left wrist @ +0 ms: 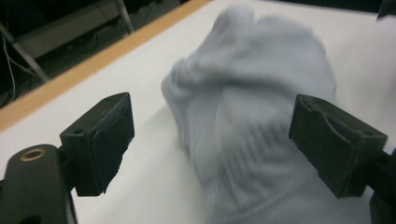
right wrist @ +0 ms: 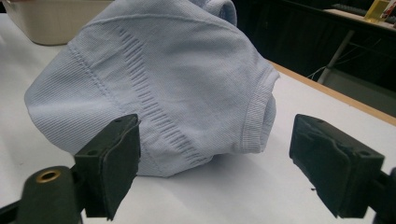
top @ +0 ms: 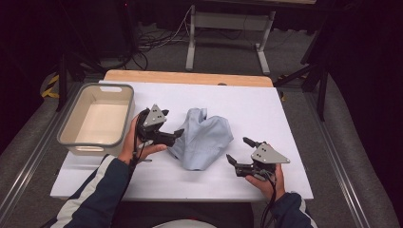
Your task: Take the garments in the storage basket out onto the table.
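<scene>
A light blue knitted garment [top: 202, 139] lies crumpled in a loose heap near the middle of the white table [top: 266, 109], between the two hand-held grippers. The left gripper [top: 175, 135] sits just beside the garment's left edge, its tips pointing at the cloth; from the high view they look to be at the fabric's fringe, though contact is hard to judge there. In the left gripper view the jaws stand wide apart with the garment [left wrist: 252, 116] in front of and between them, and neither pad presses on it; that picture is blurred, so the fine gap stays uncertain. The right gripper [top: 240, 151] rests near the table's front right, a little apart from the garment's lower right side and aimed toward it. In the right gripper view its jaws are likewise spread wide, and the garment [right wrist: 159, 74] bulks ahead of them, a ribbed cuff or hem showing at its right end, bare table under the pads. A grey plastic bin [top: 71, 124] stands at the table's left, just beyond the left hand [top: 133, 147].
</scene>
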A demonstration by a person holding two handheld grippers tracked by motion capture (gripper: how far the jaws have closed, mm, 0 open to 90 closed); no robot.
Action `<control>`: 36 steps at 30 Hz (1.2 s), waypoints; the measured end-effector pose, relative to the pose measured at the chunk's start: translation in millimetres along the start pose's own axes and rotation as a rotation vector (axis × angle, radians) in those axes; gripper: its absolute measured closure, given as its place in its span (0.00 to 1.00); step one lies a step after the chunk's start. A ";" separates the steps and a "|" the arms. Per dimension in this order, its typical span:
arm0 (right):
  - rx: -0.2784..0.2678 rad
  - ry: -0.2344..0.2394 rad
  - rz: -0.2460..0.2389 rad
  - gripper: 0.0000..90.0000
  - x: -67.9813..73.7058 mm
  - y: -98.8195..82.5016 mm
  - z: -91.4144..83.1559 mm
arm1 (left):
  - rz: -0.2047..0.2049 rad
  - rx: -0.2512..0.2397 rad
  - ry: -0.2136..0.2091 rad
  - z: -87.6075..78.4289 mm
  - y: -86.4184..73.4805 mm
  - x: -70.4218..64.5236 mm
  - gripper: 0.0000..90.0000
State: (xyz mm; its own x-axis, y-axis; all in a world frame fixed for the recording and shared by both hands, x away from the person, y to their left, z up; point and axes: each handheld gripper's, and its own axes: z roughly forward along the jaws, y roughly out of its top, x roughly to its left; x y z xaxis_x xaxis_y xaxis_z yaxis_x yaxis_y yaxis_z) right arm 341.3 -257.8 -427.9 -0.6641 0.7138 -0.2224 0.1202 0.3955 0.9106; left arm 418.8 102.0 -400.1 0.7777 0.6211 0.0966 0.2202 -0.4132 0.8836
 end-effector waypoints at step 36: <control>0.213 0.149 0.089 0.83 -27.8 -5.5 60.2 | -0.026 0.204 -0.252 42.5 -65.2 3.2 0.63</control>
State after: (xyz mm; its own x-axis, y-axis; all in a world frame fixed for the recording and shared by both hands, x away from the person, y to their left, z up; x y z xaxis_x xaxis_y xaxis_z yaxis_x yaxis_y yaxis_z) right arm 403.5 -245.0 -447.7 -0.7436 0.6642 -0.0769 0.3244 0.4590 0.8271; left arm 432.0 102.7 -476.9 0.8861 0.4591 -0.0635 0.3351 -0.5400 0.7720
